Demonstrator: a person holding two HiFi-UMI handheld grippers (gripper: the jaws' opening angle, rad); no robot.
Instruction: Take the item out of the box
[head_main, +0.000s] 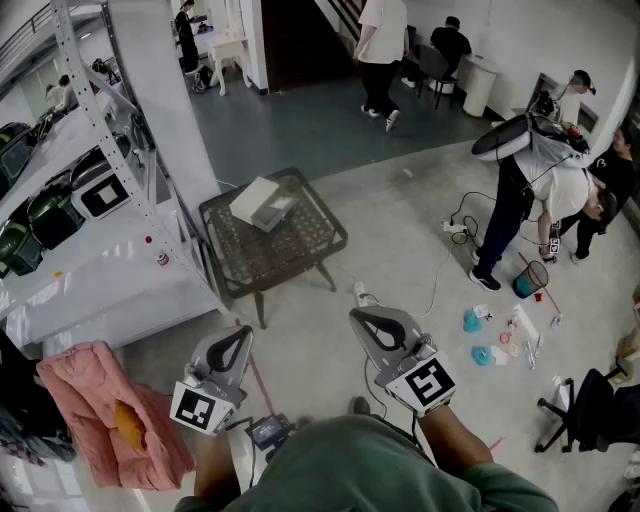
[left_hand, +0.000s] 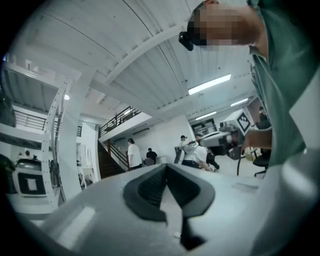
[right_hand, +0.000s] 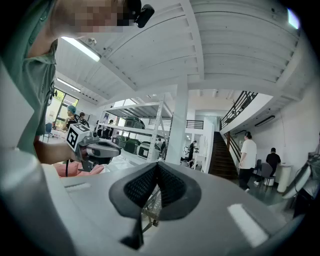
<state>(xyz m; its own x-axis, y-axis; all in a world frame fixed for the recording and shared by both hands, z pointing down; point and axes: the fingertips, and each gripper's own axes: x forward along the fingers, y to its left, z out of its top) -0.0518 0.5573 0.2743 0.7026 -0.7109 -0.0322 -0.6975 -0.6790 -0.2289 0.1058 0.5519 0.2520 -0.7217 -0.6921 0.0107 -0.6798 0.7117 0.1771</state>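
No words or numbers are showing legibly. The left tool (head_main: 243, 333) and right tool (head_main: 360, 317) are carrying only patterned square markers.

The box (head_main: 262, 203) lies on the table's (head_main: 290, 268) far-left part, ahead of you. A shelving rack (head_main: 96, 140) stands left of the table; a cloth heap (head_main: 98, 412) lies near left.
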